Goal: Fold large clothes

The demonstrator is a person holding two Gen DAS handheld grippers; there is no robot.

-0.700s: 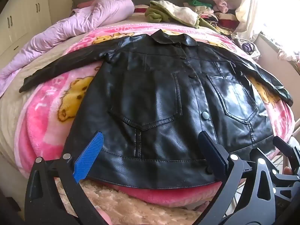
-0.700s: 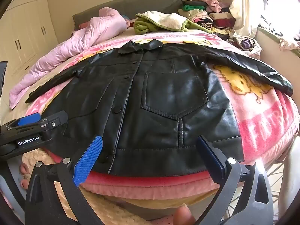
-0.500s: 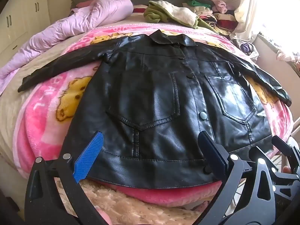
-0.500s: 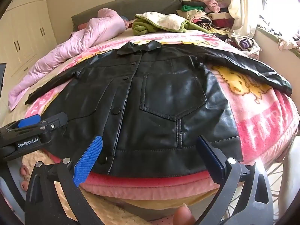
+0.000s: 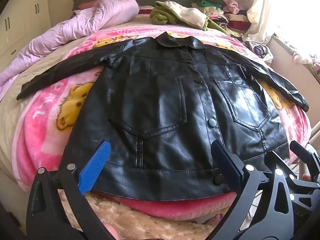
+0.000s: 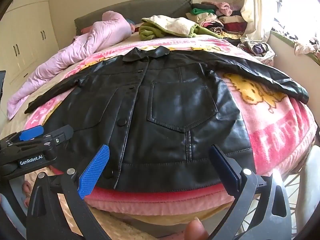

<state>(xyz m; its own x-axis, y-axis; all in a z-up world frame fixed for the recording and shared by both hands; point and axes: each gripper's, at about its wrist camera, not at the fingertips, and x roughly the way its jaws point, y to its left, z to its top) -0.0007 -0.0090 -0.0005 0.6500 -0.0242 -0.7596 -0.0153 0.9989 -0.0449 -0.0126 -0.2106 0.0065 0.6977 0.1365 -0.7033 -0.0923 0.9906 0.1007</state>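
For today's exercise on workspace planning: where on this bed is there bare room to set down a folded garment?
Free: pink blanket between the black leather jacket body, its sleeve and the bed edge; likewise under the other sleeve. Crowded: clothes pile and lilac quilt by the headboard.

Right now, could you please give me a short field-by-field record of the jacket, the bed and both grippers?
garment: black leather jacket, laid flat, front up, not yet folded
sleeves: spread out to both sides
collar: at the far end, hem nearest the grippers
surface: pink cartoon blanket on the bed
left gripper: open, above the hem, holding nothing
right gripper: open, above the hem, holding nothing
background: lilac quilt, pile of clothes by the headboard
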